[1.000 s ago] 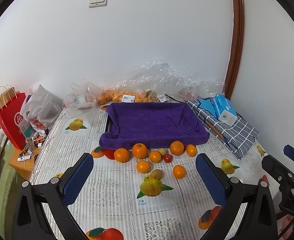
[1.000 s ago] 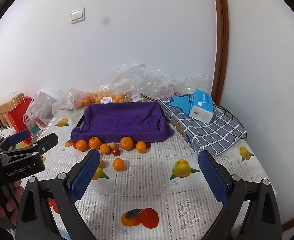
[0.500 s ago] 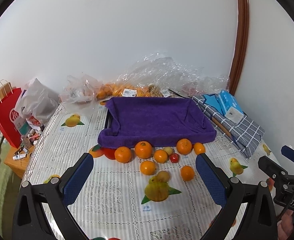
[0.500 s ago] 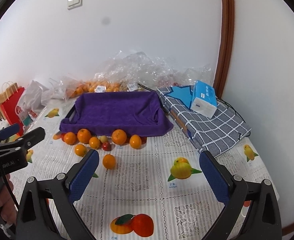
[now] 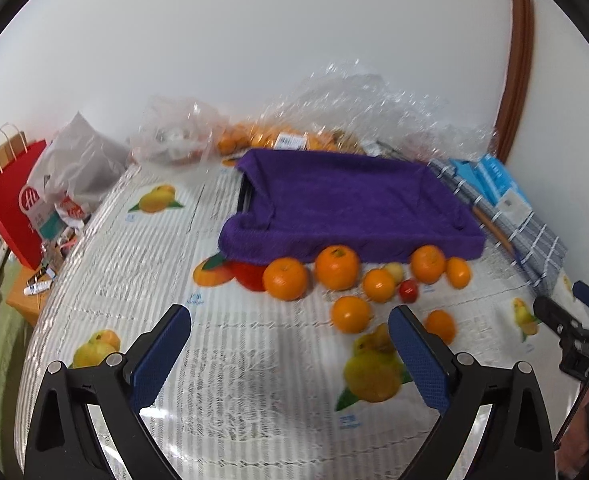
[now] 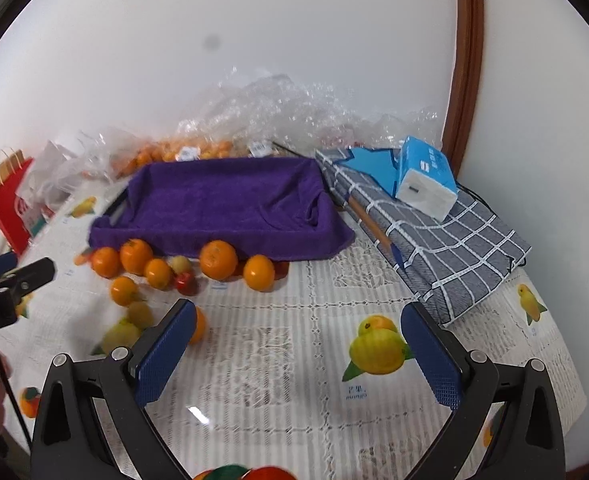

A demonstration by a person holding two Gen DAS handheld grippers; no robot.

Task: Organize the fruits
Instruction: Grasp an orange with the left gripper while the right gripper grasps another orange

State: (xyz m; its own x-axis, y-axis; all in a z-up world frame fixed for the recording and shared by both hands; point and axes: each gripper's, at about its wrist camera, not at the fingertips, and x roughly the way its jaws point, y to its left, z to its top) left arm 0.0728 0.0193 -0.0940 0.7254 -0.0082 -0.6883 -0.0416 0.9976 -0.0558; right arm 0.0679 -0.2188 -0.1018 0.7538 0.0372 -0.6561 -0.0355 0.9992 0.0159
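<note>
Desk: covered by a white lace-pattern cloth printed with fruit pictures; it stands in a corner of white walls.

Tray: rectangular, draped in a purple towel, toward the far edge of the desk; nothing lies in it.

Oranges: a loose row of mandarins just beside the near side of the tray, some touching the towel's hem; two more lie nearer the claws. Among them sit a small red fruit, a pale yellowish one and a brownish one, partly hidden behind a claw finger.

Plastic bags: crumpled clear film along the far edge against the wall, holding more oranges with price labels.

Checked grey cloth: folded, at the right edge, with a blue tissue pack on top.

Red paper bag: off the left edge, beside a grey plastic bag.

Left claw: spread wide, its jaws closing slightly, nothing between the blue pads; it hangs over bare cloth short of the fruit.

Right claw: spread wide, pinching nothing, one orange partly hidden behind its left finger.
</note>
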